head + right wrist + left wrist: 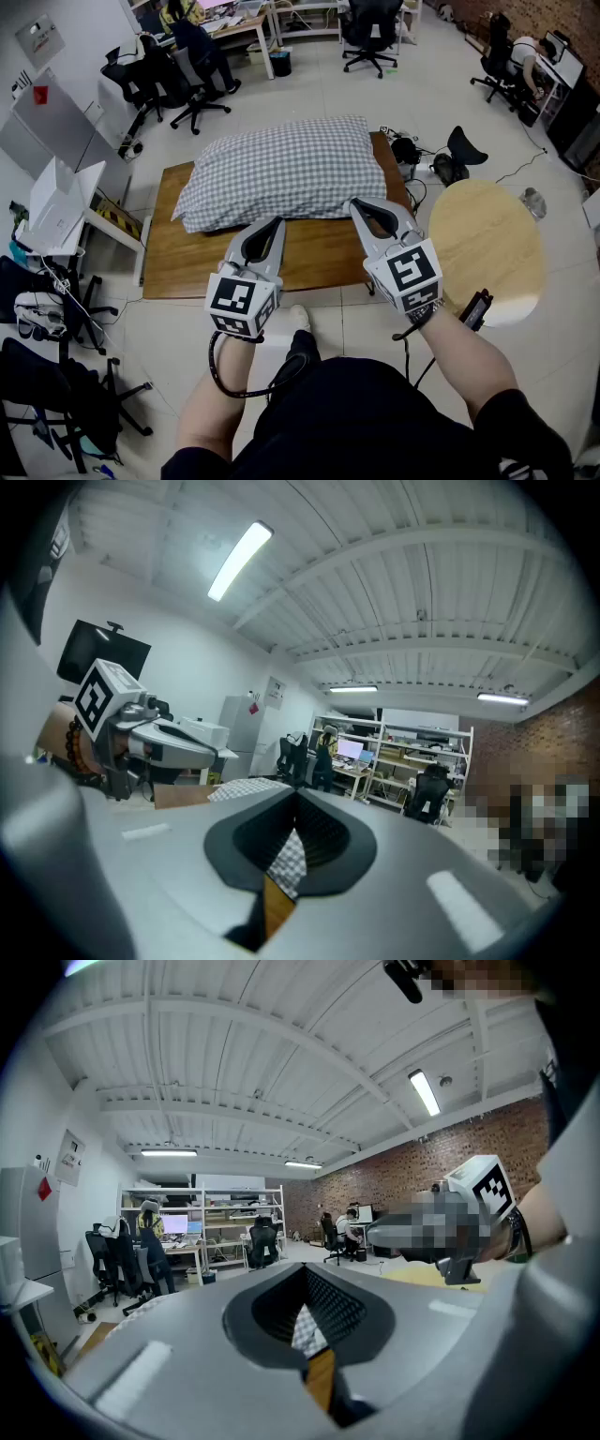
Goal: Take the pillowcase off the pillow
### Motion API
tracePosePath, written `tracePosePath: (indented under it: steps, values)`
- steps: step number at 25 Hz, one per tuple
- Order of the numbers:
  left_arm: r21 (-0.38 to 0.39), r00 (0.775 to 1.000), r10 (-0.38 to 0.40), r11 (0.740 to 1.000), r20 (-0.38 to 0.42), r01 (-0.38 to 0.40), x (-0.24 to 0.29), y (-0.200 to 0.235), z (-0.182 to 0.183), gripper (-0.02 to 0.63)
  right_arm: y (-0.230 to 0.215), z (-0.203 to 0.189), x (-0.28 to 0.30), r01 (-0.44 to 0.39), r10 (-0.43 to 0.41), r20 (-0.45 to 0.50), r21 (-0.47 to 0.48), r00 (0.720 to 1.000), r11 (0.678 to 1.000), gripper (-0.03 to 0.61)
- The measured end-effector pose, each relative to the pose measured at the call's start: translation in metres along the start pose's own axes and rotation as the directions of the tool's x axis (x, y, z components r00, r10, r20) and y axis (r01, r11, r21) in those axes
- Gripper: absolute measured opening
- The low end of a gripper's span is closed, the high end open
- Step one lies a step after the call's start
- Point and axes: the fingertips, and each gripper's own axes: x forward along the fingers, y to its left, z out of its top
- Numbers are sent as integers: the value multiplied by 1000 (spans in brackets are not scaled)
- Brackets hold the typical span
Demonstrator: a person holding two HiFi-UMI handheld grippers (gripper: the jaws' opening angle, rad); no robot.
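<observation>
A pillow in a grey-and-white checked pillowcase (281, 171) lies across the far half of a low wooden table (197, 258). My left gripper (276, 222) is held level in front of the pillow's near edge, jaws shut and empty, tips just short of the fabric. My right gripper (356, 203) is beside it, also shut and empty, tips at the pillow's near right edge. In the left gripper view the checked cloth (305, 1327) shows through the jaw gap; the right gripper view shows the same cloth (288, 860) and the pillow (246, 787) off to the left.
A round light-wood table (487, 246) stands to the right. Black headphones and cables (408, 150) lie on the floor by the table's far right corner. Office chairs (192, 70) and seated people are at the back. A white cabinet and clutter (52, 211) stand at the left.
</observation>
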Motion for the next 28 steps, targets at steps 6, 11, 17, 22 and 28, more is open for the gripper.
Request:
tracePosePath:
  steps: [6,11,17,22,28]
  values:
    - [-1,999,42,999,-7,-42,13,42,-11,3,6,0,37,-27,28,14,-14,1000,1000,2]
    - [-7,995,93,996,-20,-93,24,86,-26,3,17,1,85,-85,86,24,-27,996,996,3]
    - [-35,986,164,986,-32,-165,42,168,-49,3,29,-6,174,-166,167,10,-39,986,985,6]
    - [-71,974,219,972,-57,-223,42,271,-72,23,56,1,276,-231,230,-8,-45,973,972,23]
    - [-135,959,262,952,-112,-276,61,390,-90,102,66,13,396,-304,302,-49,-20,952,953,51]
